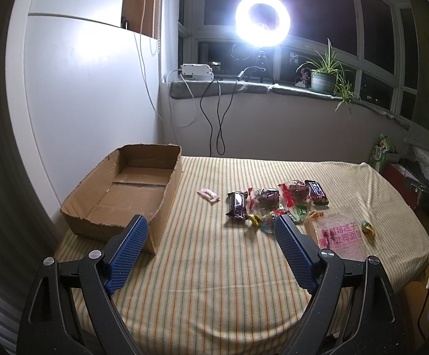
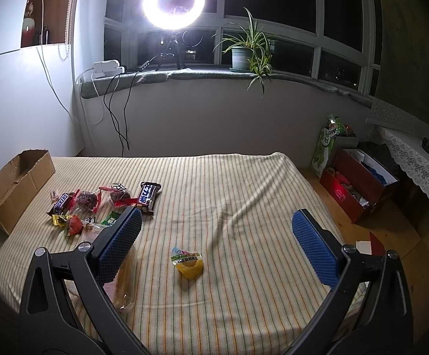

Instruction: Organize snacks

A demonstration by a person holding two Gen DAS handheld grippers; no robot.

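An empty open cardboard box [image 1: 131,189] sits at the left of the striped table; it also shows in the right wrist view [image 2: 13,189]. Snacks lie in a cluster mid-table: a Snickers bar [image 1: 237,204], a second Snickers bar [image 1: 317,191], red-wrapped sweets [image 1: 293,191], a small pink packet [image 1: 208,195] and a bagged bread loaf [image 1: 340,233]. A yellow jelly cup [image 2: 188,263] lies alone, between my right gripper's fingers and below them. My left gripper [image 1: 211,224] is open and empty above the table. My right gripper [image 2: 217,222] is open and empty.
A bright ring light [image 1: 262,20] on a tripod, a potted plant [image 1: 324,77] and a white power strip [image 1: 196,71] stand on the windowsill; cables hang down the wall. A red box [image 2: 359,183] with clutter sits on the floor to the right.
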